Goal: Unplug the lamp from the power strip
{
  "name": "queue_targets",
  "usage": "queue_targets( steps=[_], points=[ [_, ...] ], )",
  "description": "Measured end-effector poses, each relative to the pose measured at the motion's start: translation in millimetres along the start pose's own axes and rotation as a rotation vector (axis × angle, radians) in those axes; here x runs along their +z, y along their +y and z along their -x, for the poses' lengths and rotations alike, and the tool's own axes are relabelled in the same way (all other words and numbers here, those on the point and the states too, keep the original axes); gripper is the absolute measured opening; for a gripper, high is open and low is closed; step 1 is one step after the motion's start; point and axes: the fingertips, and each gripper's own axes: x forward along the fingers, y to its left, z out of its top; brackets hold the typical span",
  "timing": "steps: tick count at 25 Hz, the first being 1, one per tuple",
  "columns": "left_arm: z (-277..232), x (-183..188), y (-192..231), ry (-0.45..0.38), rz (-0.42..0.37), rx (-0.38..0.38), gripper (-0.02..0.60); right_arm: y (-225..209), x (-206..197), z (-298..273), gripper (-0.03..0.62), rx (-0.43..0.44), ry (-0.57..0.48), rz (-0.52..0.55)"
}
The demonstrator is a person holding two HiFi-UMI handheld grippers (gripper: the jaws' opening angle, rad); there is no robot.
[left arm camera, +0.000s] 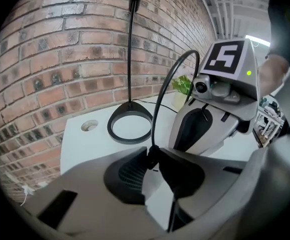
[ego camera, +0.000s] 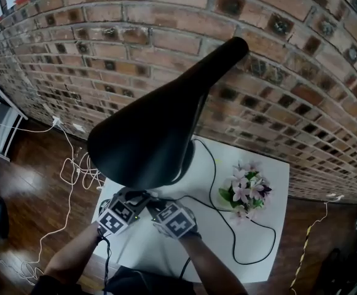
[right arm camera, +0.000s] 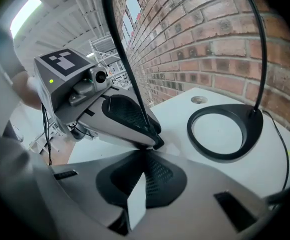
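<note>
While the left gripper is clamped on the lamp cord at lower centre of its view and the right gripper is pinched together on nothing discernible, we see the lamp standing centre-frame on the white table but no power strip, leaving unplugging unconfirmed.

This looks like a loft-style workroom or lab rather than a home. A long bare brick wall runs behind a plain white desk on a dark wood floor, where loose white cables trail. Metal racks stand further down the room under an open ceiling with a strip light. A black lamp and potted flowers dress the desk.
</note>
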Motion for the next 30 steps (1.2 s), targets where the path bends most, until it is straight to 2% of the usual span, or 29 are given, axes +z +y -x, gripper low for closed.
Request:
queue_targets(
  steps=[6,9,11,18,20,24,26,28,30],
  points=[
    [-4,4,4,-0.03,0.054,-0.018,0.1,-4,1,0,-0.009,0.041,-0.042,-0.059],
    [-14,9,-5,-0.03,0.068,-0.038,0.098,-11,-10,12,-0.009,0.035,-0.048,-0.109],
    [-11,5,-7,-0.022,0.064,-0.052,0.098,-11,-12,10,-0.009,0.026,-0.063,-0.127],
    [0,-6,2,-0.009,-0.001,-0.005,0.097,-1,1,-2,-0.011,0.036,-0.03,-0.083],
    [-2,-4,3,-0.001,0.017,-0.001,0.097,-3,0,-1,-0.011,0.031,-0.031,-0.088],
    [-2,5,3,-0.061,0.104,-0.008,0.097,-5,-1,1,-0.009,0.029,-0.06,-0.131],
    [-1,3,4,-0.061,0.127,-0.001,0.095,-5,0,1,-0.011,0.037,-0.07,-0.154],
    [-1,3,3,-0.051,0.079,0.003,0.095,-6,0,2,-0.011,0.043,-0.074,-0.163],
    [-2,3,1,-0.037,-0.015,0.008,0.094,-5,-1,0,-0.011,0.054,-0.074,-0.175]
  ],
)
